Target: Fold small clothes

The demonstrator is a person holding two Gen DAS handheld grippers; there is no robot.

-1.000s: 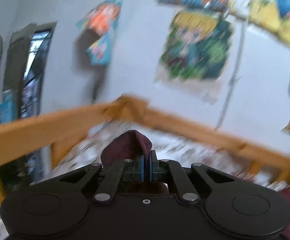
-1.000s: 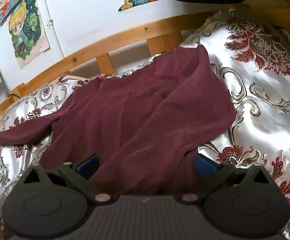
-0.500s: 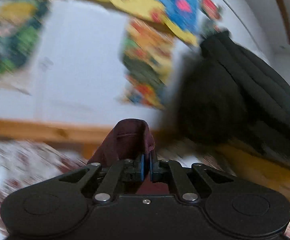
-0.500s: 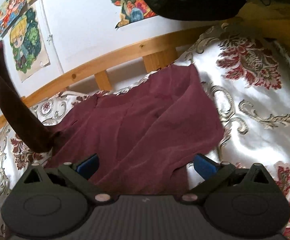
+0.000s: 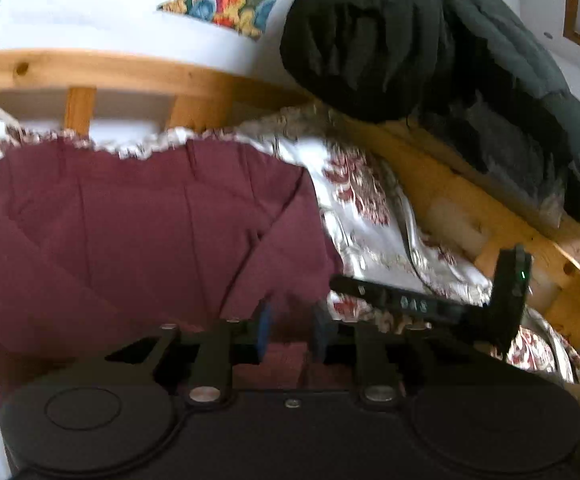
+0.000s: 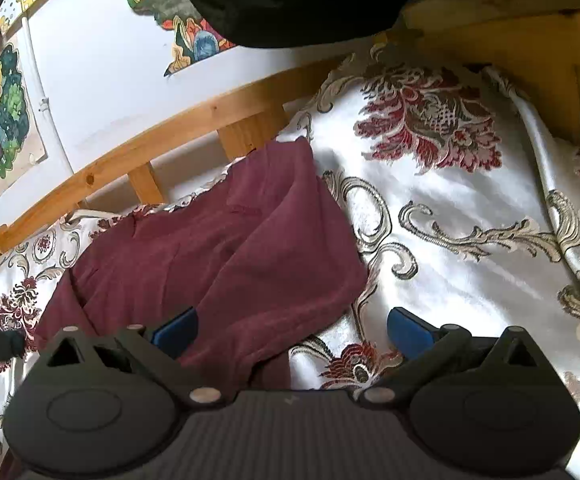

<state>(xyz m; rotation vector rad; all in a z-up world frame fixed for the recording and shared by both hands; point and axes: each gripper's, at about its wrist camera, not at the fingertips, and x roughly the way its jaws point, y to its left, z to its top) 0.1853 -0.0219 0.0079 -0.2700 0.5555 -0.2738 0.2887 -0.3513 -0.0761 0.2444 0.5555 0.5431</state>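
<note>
While its jaws are opening, the left gripper (image 5: 290, 332) has maroon cloth between its blue pads, which no longer pinch it. The maroon garment (image 6: 218, 264) lies left of centre on the floral bedspread (image 6: 469, 216). At lower centre, the right gripper (image 6: 291, 330) is spread wide over the garment's right edge.

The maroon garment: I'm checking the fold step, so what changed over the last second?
The left tool carried the sleeve, pinched and lifted, across the maroon garment and down onto its right side. Its jaws are now opening, with cloth between them but no longer pinched. The right tool stayed open at the garment's near edge; the patterned bedspread is unchanged.
</note>
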